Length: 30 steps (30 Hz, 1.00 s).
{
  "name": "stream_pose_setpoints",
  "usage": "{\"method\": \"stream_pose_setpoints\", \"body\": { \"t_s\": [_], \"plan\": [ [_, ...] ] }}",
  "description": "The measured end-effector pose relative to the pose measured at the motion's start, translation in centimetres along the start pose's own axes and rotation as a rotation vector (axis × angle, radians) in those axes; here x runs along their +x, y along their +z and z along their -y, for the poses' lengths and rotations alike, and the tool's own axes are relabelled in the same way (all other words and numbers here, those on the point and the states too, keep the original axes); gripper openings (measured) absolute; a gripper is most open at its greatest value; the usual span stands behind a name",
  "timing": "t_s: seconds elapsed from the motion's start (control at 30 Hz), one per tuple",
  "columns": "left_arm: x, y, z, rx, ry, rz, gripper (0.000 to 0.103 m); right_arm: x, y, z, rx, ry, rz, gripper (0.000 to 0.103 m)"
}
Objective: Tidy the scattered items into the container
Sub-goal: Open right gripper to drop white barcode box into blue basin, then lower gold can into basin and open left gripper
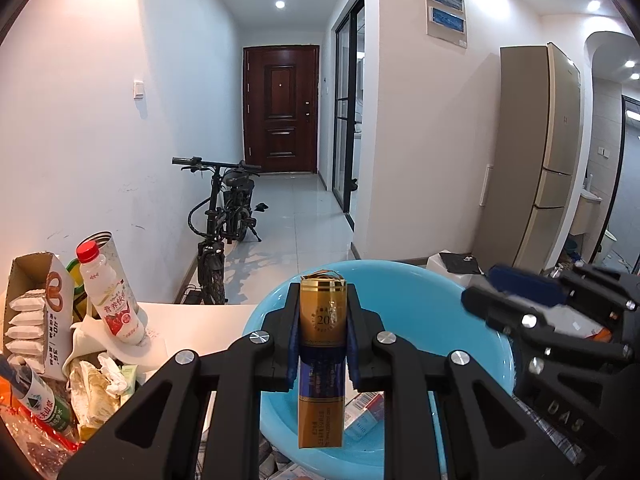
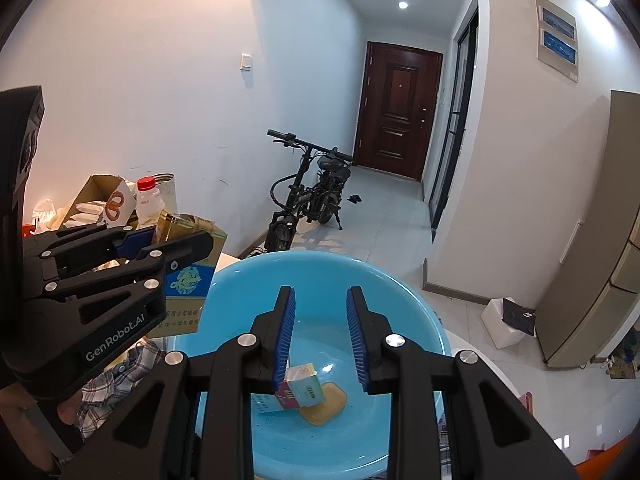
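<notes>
On the far left of the white bench (image 1: 192,320) sits a pile of loose things: an open cardboard box of white packets (image 1: 32,316), a milk bottle with a red cap (image 1: 114,296) and some crumpled wrappers (image 1: 96,384). Next come the left tongs (image 1: 321,344), clamped tight on a tall gold and blue carton (image 1: 321,360), which they hold upright just over the near side of the big round blue plastic bowl (image 1: 460,304). Down in the bowl lie a small red and white packet (image 2: 294,390) and a flat yellow bar (image 2: 326,400). To the right, the right tongs (image 2: 321,340) hang above the bowl with a clear gap between the blue pads and nothing in it, though the gap looks as small as they go. The step in hand looks like dropping the carton in. The next move calls for the left tongs to open so the carton falls inside, and then to go back to the pile for another thing.
</notes>
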<state>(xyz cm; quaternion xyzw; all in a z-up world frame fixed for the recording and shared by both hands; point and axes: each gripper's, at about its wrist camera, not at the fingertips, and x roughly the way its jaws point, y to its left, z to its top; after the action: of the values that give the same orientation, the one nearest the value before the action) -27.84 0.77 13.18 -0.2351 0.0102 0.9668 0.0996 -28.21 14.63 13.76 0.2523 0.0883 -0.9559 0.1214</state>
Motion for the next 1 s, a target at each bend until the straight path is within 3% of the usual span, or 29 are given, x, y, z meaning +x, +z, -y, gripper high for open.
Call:
{"method": "stream_pose_setpoints", "body": {
  "t_s": [0.03, 0.07, 0.1, 0.13, 0.17, 0.27, 0.47, 1.0],
  "plan": [
    [0.1, 0.0, 0.1, 0.002, 0.0, -0.001, 0.017, 0.0, 0.1, 0.1, 0.005, -0.016, 0.003, 0.029],
    [0.1, 0.0, 0.1, 0.003, -0.002, -0.003, 0.017, -0.1, 0.1, 0.4, 0.016, -0.039, 0.005, 0.039],
    [0.1, -0.1, 0.2, 0.004, -0.003, -0.003, 0.017, -0.2, 0.2, 0.8, 0.026, -0.067, 0.01, 0.069],
    [0.1, -0.1, 0.3, 0.005, -0.004, -0.003, 0.017, -0.3, 0.2, 1.0, 0.03, -0.09, 0.016, 0.089],
    [0.0, -0.1, 0.3, 0.006, -0.005, -0.002, 0.017, -0.5, 0.2, 1.3, 0.028, -0.115, 0.032, 0.102],
    [0.0, 0.0, 0.4, 0.007, -0.009, -0.002, 0.017, -1.4, 0.4, 1.8, 0.035, -0.161, 0.062, 0.103],
    [-0.3, -0.1, 0.4, 0.007, -0.01, 0.004, 0.017, -2.9, 0.7, 2.9, 0.08, -0.144, 0.099, 0.103],
    [0.1, -0.4, 1.0, 0.024, -0.016, -0.006, 0.017, -3.2, 0.9, 2.1, 0.067, -0.118, 0.084, 0.103]
  ]
}}
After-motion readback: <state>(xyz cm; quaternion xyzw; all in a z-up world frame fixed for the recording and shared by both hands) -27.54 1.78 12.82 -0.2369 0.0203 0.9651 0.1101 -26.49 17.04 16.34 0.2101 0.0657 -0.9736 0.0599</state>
